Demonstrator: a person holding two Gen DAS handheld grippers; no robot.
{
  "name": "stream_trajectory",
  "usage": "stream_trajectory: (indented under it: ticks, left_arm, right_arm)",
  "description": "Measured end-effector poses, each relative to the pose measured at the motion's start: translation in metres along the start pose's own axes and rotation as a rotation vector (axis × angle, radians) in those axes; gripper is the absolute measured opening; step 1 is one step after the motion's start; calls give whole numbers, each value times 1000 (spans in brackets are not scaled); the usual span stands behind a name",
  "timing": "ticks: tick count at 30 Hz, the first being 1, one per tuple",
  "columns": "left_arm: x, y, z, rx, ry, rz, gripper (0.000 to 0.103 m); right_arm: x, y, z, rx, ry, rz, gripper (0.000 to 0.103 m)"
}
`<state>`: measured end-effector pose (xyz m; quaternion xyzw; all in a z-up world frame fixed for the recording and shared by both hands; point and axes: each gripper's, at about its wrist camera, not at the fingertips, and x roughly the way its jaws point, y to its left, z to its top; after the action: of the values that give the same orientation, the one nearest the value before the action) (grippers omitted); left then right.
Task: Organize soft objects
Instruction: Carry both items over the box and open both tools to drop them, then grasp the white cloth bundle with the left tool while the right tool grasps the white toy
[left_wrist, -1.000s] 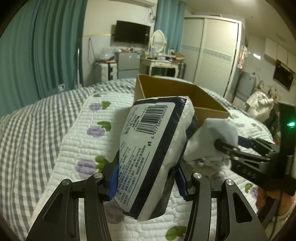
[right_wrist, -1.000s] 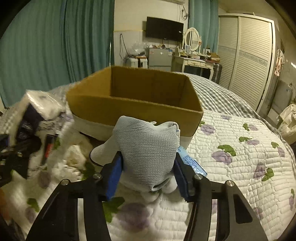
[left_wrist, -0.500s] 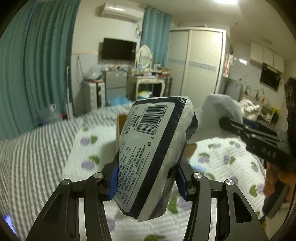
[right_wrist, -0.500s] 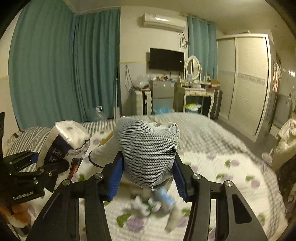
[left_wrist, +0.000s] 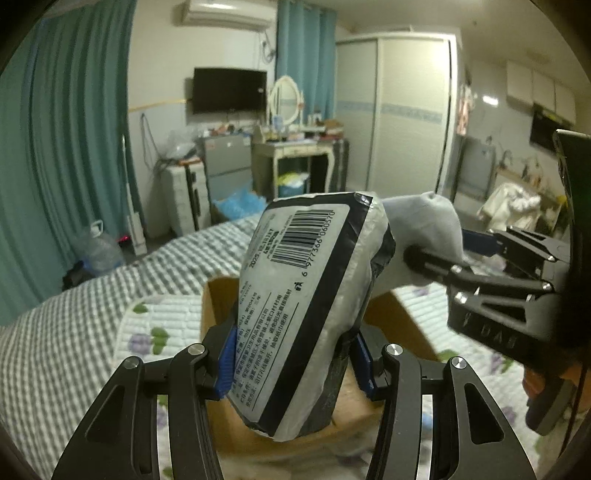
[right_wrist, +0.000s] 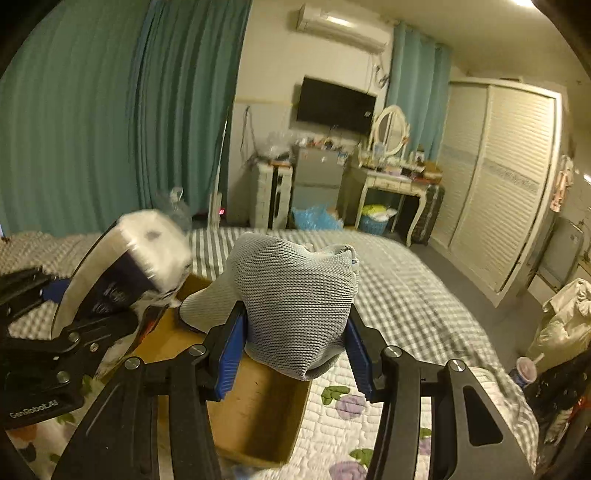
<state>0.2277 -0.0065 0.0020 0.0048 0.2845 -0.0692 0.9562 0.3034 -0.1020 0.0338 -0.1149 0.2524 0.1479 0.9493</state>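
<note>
My left gripper (left_wrist: 295, 363) is shut on a black-and-white soft pack with a barcode (left_wrist: 306, 306), held upright above the open cardboard box (left_wrist: 218, 306). My right gripper (right_wrist: 295, 354) is shut on a rolled grey knitted sock (right_wrist: 295, 295), also held over the box (right_wrist: 258, 417). In the left wrist view the right gripper (left_wrist: 436, 251) and its sock (left_wrist: 424, 225) are just right of the pack. In the right wrist view the left gripper (right_wrist: 48, 314) and its pack (right_wrist: 129, 266) are at the left, blurred.
The box sits on a white quilt with purple flowers (right_wrist: 340, 424) over a grey checked bedspread (left_wrist: 74, 317). Beyond the bed are teal curtains (right_wrist: 110, 129), a dressing table (right_wrist: 388, 184), a wardrobe (right_wrist: 498, 177) and a water jug (left_wrist: 99, 251).
Both grippers have risen from the bed with their loads and moved forward over the open box. The view now looks across the room, and the box is below both grippers.
</note>
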Motion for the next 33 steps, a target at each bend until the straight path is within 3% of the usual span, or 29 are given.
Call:
stream_trajectory:
  ticks: [5, 8, 10, 13, 14, 19, 30, 33]
  left_arm:
    - [35, 1, -10, 2, 49, 12, 50]
    - [40, -3, -14, 18, 29, 32, 57]
    - [40, -3, -14, 17, 24, 42, 67]
    - [36, -1, -13, 0, 13, 63, 86]
    - [31, 0, -12, -2, 7, 64, 86]
    - [-10, -4, 4, 10, -35, 85, 86]
    - [-171, -4, 38, 11, -236, 58, 92]
    - [-204, 1, 31, 18, -264, 63, 92]
  right_arm:
    - [52, -11, -16, 6, 70, 33, 50]
    - [68, -16, -22, 12, 91, 43, 50]
    - [71, -21, -24, 25, 100, 66, 52]
    - [70, -24, -19, 36, 95, 63, 70]
    - [64, -25, -17, 40, 81, 62, 75]
    - [23, -29, -2, 54, 38, 27, 76]
    - [-147, -12, 22, 7, -65, -54, 79]
    - [-184, 1, 21, -4, -82, -50, 87]
